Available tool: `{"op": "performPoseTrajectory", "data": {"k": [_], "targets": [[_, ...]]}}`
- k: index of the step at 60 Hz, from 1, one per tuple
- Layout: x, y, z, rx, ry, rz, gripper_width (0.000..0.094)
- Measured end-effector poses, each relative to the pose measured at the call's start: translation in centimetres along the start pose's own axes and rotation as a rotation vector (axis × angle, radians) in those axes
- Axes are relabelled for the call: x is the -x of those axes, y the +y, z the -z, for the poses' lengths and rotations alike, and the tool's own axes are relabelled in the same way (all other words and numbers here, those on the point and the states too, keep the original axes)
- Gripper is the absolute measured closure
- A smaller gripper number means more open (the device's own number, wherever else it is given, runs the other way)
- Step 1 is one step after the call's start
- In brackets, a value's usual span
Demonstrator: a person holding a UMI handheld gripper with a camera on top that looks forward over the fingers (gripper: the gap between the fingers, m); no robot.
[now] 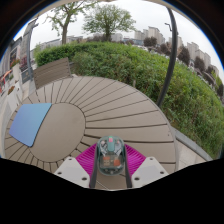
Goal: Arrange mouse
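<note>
A translucent grey mouse (111, 155) with coloured parts showing inside sits between my gripper's (111, 162) two fingers, with the magenta pads (88, 158) pressing it on either side. It is held just above the round slatted wooden table (110, 105). A light blue mouse mat (30, 123) lies flat on the table, ahead and to the left of the fingers.
The table stands on an outdoor terrace. A wooden bench (55, 70) is beyond the table at the left. A green hedge and grass (150, 70) lie beyond the far and right edge, with trees and buildings behind.
</note>
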State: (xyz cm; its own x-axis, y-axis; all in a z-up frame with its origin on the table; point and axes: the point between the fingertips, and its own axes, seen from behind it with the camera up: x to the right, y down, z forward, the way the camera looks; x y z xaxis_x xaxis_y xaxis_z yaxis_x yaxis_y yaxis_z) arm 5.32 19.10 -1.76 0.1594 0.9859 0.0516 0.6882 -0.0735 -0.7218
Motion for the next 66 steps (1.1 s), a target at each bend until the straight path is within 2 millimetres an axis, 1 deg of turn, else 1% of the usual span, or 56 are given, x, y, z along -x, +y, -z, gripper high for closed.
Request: {"op": "performPoseTrajectory", "data": {"k": [3, 6, 10, 12, 15, 19, 20, 24, 27, 30, 32, 33, 36, 39, 43, 45, 48, 49, 50, 52, 54, 56, 58, 60, 61, 64, 66], "targets": [[0.1, -0.3, 0.5, 0.017, 0.007, -0.022, 0.0525], [0.3, -1.5, 1.3, 0.007, 0.013, -0.035, 0.0525], [1.8, -4.8, 3.1, -0.033, -0.005, -0.036, 0.0525], [3.1, -6.5, 4.0, -0.054, -0.016, -0.029, 0.0525], [6.0, -9.2, 4.8, -0.087, -0.052, -0.050, 0.0527], [10.6, -11.8, 5.5, -0.099, -0.105, -0.079, 0.0526], [12.0, -12.5, 5.7, -0.103, -0.113, -0.086, 0.0527], [17.2, -14.3, 5.7, -0.124, -0.147, -0.089, 0.0526], [21.4, -15.1, 5.2, -0.135, -0.163, -0.084, 0.0527], [25.3, -15.1, 4.7, -0.143, -0.184, -0.078, 0.0526], [27.8, -14.7, 3.8, -0.137, -0.186, -0.073, 0.0527], [28.8, -14.3, 3.8, -0.134, -0.187, -0.067, 0.0527], [31.8, -13.1, 2.2, -0.113, -0.173, -0.045, 0.0528], [34.2, -11.5, 0.4, -0.085, -0.155, -0.026, 0.0528], [37.0, -9.1, -1.4, -0.050, -0.148, -0.015, 0.0527], [38.0, -8.1, -2.1, -0.035, -0.144, -0.004, 0.0524], [38.5, -6.4, -2.9, -0.010, -0.125, 0.013, 0.0488], [38.6, -6.2, -3.1, -0.013, -0.112, 0.020, 0.0472], [38.5, -6.7, -3.1, -0.036, -0.100, 0.028, 0.0463], [38.5, -6.5, -2.6, -0.025, -0.087, 0.039, 0.0438], [38.6, -6.2, -2.2, -0.001, -0.082, 0.043, 0.0369], [38.8, -6.1, -1.7, 0.016, -0.084, 0.034, 0.0242], [39.1, -6.3, -0.6, 0.025, -0.095, 0.022, 0.0067], [39.0, -6.6, 1.0, 0.039, -0.097, 0.013, 0.0109], [38.8, -6.7, 1.8, 0.044, -0.096, 0.007, 0.0115], [38.6, -7.2, 4.7, 0.054, -0.106, 0.001, 0.0085], [38.4, -7.3, 6.8, 0.066, -0.109, 0.012, 0.0082]]}}
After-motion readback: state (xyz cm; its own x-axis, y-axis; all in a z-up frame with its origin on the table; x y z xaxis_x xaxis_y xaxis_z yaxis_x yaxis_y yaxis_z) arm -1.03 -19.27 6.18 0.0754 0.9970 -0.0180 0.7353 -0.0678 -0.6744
